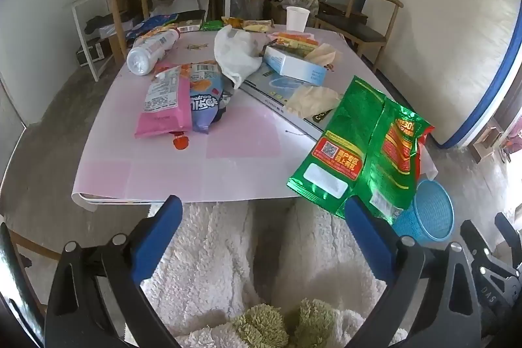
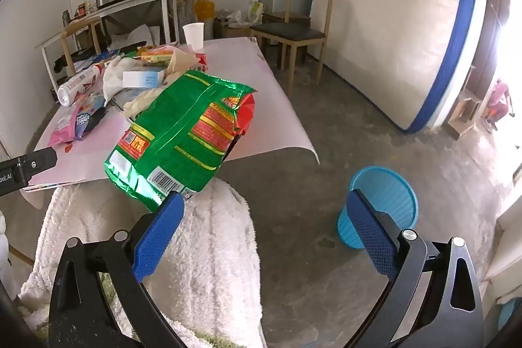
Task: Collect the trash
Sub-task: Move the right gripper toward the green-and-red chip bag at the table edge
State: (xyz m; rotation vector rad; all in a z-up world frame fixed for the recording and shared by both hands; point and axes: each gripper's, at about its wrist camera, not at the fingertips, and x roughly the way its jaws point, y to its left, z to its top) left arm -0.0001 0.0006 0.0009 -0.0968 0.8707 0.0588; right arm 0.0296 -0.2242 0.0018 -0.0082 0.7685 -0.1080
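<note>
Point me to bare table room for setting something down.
Near half of the table is bare: the stretch between the pink bag and the green bag, down to the near edge. The right edge past the cup is free too. The far half is crowded.

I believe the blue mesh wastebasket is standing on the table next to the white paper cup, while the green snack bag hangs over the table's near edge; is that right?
Not quite. The blue mesh wastebasket stands on the concrete floor to the right of the table, well away from the white paper cup, as the right wrist view shows. The rest holds: the green snack bag does hang over the table's near edge.
</note>
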